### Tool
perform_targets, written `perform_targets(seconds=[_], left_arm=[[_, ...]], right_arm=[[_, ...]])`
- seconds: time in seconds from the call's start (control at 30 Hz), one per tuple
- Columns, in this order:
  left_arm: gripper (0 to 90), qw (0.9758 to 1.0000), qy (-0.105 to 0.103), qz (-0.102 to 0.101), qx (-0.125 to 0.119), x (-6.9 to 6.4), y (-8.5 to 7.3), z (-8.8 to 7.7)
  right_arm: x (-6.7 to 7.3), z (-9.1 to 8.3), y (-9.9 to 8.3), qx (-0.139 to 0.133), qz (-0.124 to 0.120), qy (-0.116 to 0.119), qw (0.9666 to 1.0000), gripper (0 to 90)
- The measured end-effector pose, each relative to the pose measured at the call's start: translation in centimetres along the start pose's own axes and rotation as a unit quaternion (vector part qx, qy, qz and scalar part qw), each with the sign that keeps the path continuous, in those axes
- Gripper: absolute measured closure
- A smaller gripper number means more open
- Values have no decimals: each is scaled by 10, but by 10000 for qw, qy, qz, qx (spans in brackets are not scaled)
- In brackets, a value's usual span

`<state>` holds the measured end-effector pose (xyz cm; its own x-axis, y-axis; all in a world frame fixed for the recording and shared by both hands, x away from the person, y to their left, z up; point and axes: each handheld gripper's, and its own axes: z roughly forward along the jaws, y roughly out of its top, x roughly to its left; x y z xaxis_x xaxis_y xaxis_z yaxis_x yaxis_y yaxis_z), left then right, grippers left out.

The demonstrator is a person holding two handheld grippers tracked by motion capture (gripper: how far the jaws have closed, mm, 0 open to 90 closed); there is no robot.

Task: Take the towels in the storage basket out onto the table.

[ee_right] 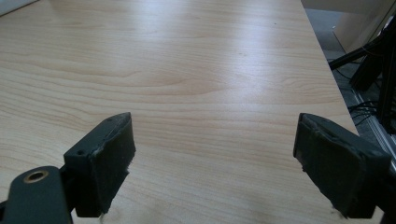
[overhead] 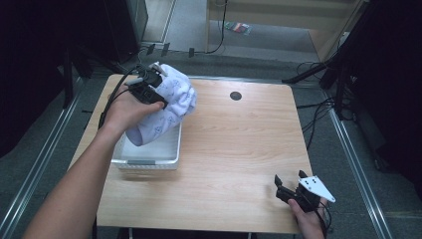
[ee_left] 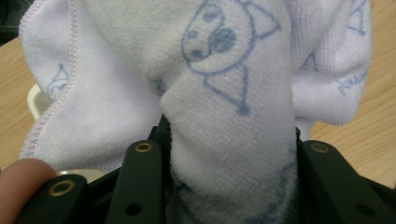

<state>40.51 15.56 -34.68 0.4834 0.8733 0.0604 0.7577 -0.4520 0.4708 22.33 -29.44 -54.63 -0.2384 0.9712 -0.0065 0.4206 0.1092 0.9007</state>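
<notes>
At the left of the high view, the left gripper [overhead: 149, 85] is held in the person's left hand [overhead: 127, 110], above the far end of a white tray [overhead: 149, 160]. The gripper is closed on a white towel [overhead: 164, 107] printed with pale blue drawings, which is lifted so that its lower end hangs down into the tray while the bunched upper part rises above the rim. In the left gripper view, a thick fold of the towel [ee_left: 224, 116] is seen pinched between the two black jaws, the cloth spreading out wide above them, and a fingertip [ee_left: 21, 179] is seen at the bottom left corner. A sliver of the tray's rim [ee_left: 35, 100] is visible behind the cloth at the left.

The tray rests near the left edge of the light wooden surface [overhead: 239, 149]. A small dark round mark [overhead: 236, 95] is seen on the surface near its far edge, well apart from the tray.

At the lower right of the high view, the right gripper [overhead: 291, 183] is held in the right hand [overhead: 311, 221] near the front right corner of the surface, with the grey three-cornered plate [overhead: 317, 187] on top. In the right gripper view, the jaws are seen spread wide apart with nothing between them, above bare wood [ee_right: 210, 93].
</notes>
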Motion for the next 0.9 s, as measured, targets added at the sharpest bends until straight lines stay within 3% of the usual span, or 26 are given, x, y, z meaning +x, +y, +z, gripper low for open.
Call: perform_targets(seconds=[0.13, 0.3, 0.37, 0.6, 0.77, 0.9], left_arm=[[598, 9998, -129, 8, -133, -13, 7, 1], [598, 9995, -269, 143, -116, -38, 19, 10], [598, 9994, -294, 163, -127, -41, 20, 11], [596, 9983, -473, 323, -128, -71, 33, 23], [592, 9973, -555, 463, -153, -103, 41, 35], [589, 9967, -616, 508, -112, -115, 44, 42]], right_arm=[[0, 0, 0, -6, -3, 0, 10000, 130], [0, 0, 0, -5, 1, 3, 10000, 130], [0, 0, 0, -6, 3, 5, 10000, 130], [1, 0, 0, -22, -16, 13, 10000, 130], [0, 0, 0, -41, -18, 16, 10000, 130], [0, -1, 0, -40, -13, 16, 10000, 130]])
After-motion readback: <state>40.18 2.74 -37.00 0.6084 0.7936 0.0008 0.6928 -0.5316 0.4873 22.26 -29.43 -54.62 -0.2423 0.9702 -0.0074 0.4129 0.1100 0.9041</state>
